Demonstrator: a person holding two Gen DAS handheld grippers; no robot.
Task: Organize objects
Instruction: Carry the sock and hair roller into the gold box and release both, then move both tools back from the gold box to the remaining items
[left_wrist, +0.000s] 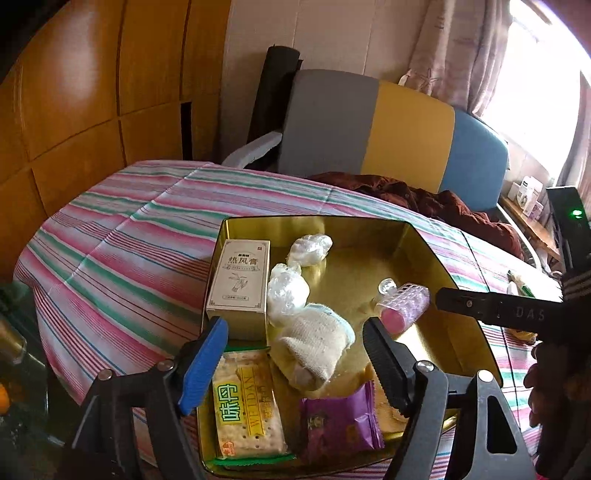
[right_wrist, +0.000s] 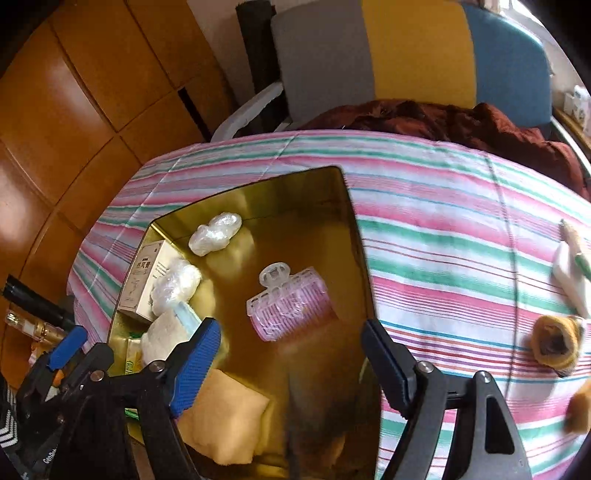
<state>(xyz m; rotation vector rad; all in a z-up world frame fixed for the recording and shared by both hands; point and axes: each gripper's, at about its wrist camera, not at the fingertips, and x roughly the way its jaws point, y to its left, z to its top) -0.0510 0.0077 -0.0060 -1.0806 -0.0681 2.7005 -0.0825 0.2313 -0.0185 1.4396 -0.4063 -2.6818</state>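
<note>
A gold tin tray (left_wrist: 436, 254) (right_wrist: 354, 236) sits on the striped tablecloth. In it lie a white medicine box (left_wrist: 238, 284) (right_wrist: 142, 280), two clear plastic wads (left_wrist: 310, 249) (left_wrist: 286, 295), a rolled white sock (left_wrist: 314, 347), a cracker packet (left_wrist: 245, 402), a purple snack packet (left_wrist: 338, 419) and a pink hair roller (left_wrist: 404, 304) (right_wrist: 291, 308). My left gripper (left_wrist: 295, 350) is open and empty above the tray's near end. My right gripper (right_wrist: 291, 350) is open and empty just above the tray, the roller lying free in front of it. The right gripper shows in the left wrist view (left_wrist: 443, 297).
On the cloth right of the tray lie a yellow sock (right_wrist: 556, 345), a white box with a green pen (right_wrist: 572, 273) and another yellow item (right_wrist: 578, 410). A yellow pouch (right_wrist: 225, 421) lies in the tray's near end. A striped chair (left_wrist: 369, 125) with a brown garment stands behind the table.
</note>
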